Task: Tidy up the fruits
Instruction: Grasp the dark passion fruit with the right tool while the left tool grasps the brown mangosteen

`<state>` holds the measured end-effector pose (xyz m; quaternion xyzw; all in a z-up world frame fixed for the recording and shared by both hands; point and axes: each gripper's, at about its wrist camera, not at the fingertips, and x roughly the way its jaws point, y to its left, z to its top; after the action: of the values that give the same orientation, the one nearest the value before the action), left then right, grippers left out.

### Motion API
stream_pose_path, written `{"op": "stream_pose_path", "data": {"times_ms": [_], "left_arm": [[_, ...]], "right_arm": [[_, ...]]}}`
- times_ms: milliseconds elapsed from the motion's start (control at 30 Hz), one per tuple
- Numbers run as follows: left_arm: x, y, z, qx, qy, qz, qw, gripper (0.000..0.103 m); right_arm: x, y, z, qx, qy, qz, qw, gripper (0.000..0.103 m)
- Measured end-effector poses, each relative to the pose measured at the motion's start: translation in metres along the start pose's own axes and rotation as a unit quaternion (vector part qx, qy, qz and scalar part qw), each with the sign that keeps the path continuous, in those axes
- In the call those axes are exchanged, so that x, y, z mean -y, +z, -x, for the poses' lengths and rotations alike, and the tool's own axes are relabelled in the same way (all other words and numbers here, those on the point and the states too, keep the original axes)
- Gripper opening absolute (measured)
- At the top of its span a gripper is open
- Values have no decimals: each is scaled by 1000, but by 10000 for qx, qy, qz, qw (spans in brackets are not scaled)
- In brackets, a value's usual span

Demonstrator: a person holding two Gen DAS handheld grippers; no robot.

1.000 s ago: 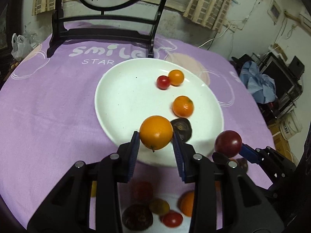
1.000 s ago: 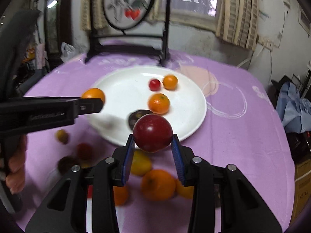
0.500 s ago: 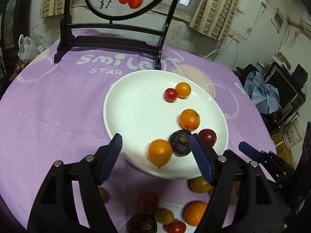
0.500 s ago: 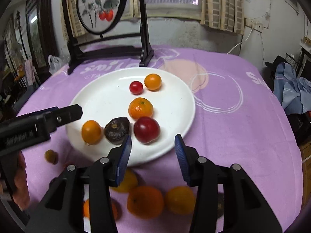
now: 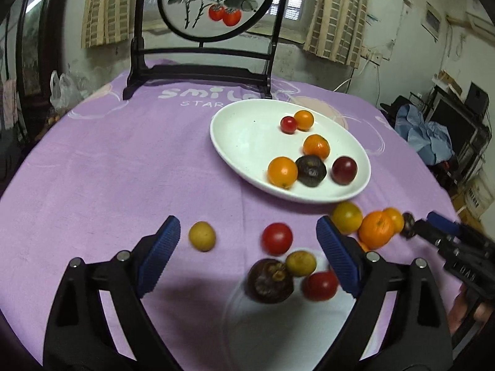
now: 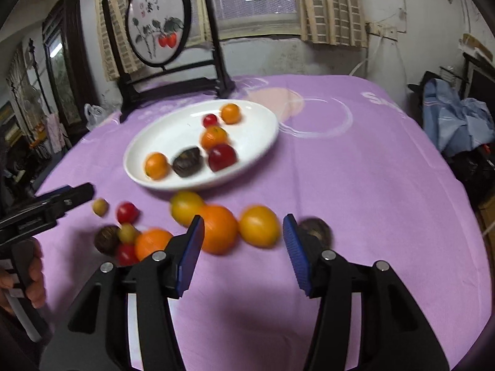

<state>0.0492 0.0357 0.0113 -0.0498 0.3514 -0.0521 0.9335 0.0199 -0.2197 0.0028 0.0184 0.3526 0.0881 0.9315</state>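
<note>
A round desk is draped in a soft, matte purple cloth (image 5: 123, 170) printed with pale rings. On it sits a glossy white oval plate (image 5: 244, 142) holding six fruits: a smooth orange (image 5: 282, 172), a wrinkled dark mangosteen (image 5: 311, 171), a shiny dark red plum (image 5: 344, 170), a dimpled tangerine (image 5: 316, 146), a small orange fruit (image 5: 303, 120) and a cherry tomato (image 5: 288, 124).

The left tool (image 5: 247, 253) has ribbed blue pads on black plastic arms; its jaws are opening wide with nothing clamped. Loose on the cloth beyond them lie a small dull yellow fruit (image 5: 202, 236), a red tomato (image 5: 277, 238) and another mangosteen (image 5: 270, 280).

The right tool (image 6: 243, 252), built the same, is also opening and grips nothing. Past its pads rest a large orange (image 6: 218, 228), a yellow-orange fruit (image 6: 259, 225) and a dark round fruit (image 6: 315, 230), probably a mangosteen, though it is blurred.

A black-framed round painted screen (image 5: 213, 3) stands at the desk's far edge.
</note>
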Motion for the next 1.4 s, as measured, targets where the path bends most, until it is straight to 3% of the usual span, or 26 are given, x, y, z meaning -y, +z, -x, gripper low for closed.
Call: {"op": "stream_pose_path", "data": {"times_ms": [67,133,367,633,700,800,967,1133,1300,1400], "left_arm": [[3,-8,4,50,-10,-297,9995,91],[5,-12,7,40,-24,-432,9991,92],[0,-18,10,-184,-283,-278,9990,93],[1,-22,6,-281,-131,-342,9989,93],[1,-23,4,-329,-114,-356,9988,93],[1,-23,-1,-450,-122,-355,9983,93],[0,-24,-5,-633,-214,-316,9973,93],[9,-29,-1,-686,-303,-553,9956,93],[20,-37,-2,-923,-351,-847,9915,93],[24,-41,-1,-937,-242,-1038,9899,93]], "right_arm": [[6,-3,4,24,-206,55,9998,57],[13,-7,5,-51,-151,-5,9999,58],[20,-26,-23,-848,-498,187,9950,58],[33,-17,-44,-917,-517,-343,9939,58],[29,-11,-52,-999,-658,-339,9922,47],[27,-4,-58,-1004,-881,-316,9905,42],[34,-7,-45,-903,-635,-619,9920,41],[24,-6,-9,-419,-147,-676,9967,41],[-10,-9,0,-357,450,-173,9982,42],[-24,-11,-2,-437,568,80,9974,42]]}}
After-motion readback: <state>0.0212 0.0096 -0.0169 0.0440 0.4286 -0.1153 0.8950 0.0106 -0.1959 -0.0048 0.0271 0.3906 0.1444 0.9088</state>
